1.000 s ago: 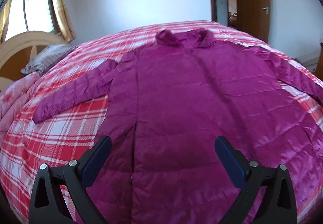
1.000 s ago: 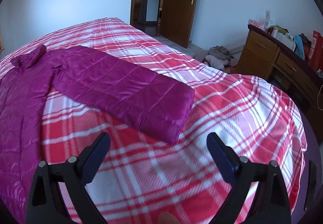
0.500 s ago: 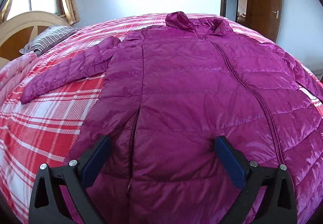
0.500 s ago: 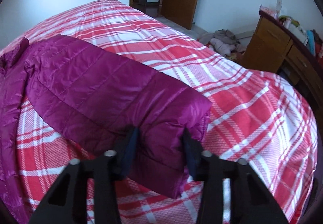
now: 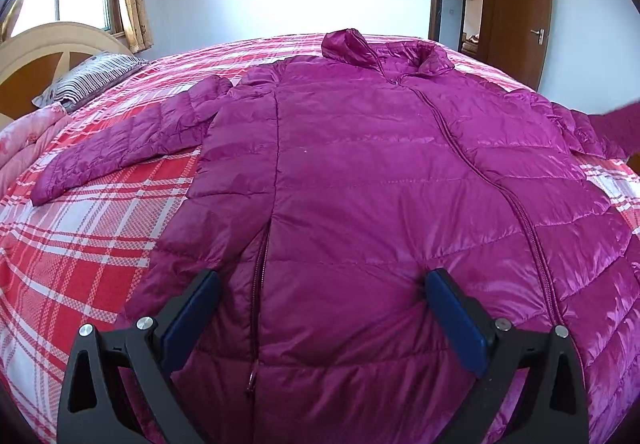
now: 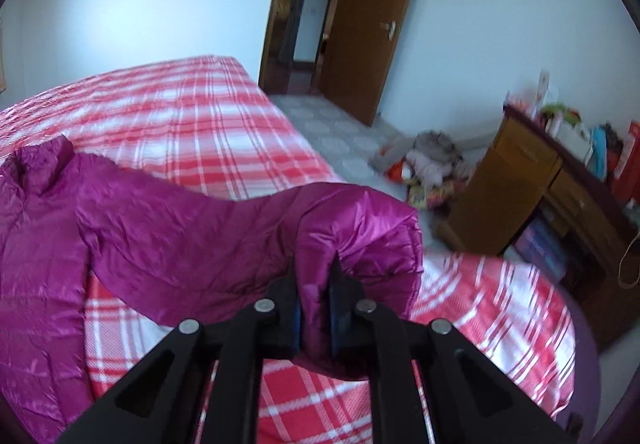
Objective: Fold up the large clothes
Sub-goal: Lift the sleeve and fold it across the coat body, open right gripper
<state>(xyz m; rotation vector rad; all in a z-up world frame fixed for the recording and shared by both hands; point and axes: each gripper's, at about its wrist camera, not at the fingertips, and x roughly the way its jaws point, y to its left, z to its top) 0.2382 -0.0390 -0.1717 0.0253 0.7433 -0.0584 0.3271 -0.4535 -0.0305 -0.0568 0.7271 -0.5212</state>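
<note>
My right gripper (image 6: 314, 294) is clamped on the cuff of the purple jacket's sleeve (image 6: 352, 232), lifted off the plaid bed (image 6: 192, 112) to fold inward, while my left gripper (image 5: 320, 308) hovers spread wide over the flat-lying jacket (image 5: 380, 172) (probably to steady it).

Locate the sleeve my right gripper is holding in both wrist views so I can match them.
Left wrist view: the sleeve shows at the far right edge, lifted off the bed.
Right wrist view: it sits centre frame, its cuff pinched in the right gripper.
Shared landmark: the wooden door with the red paper decoration.
</note>
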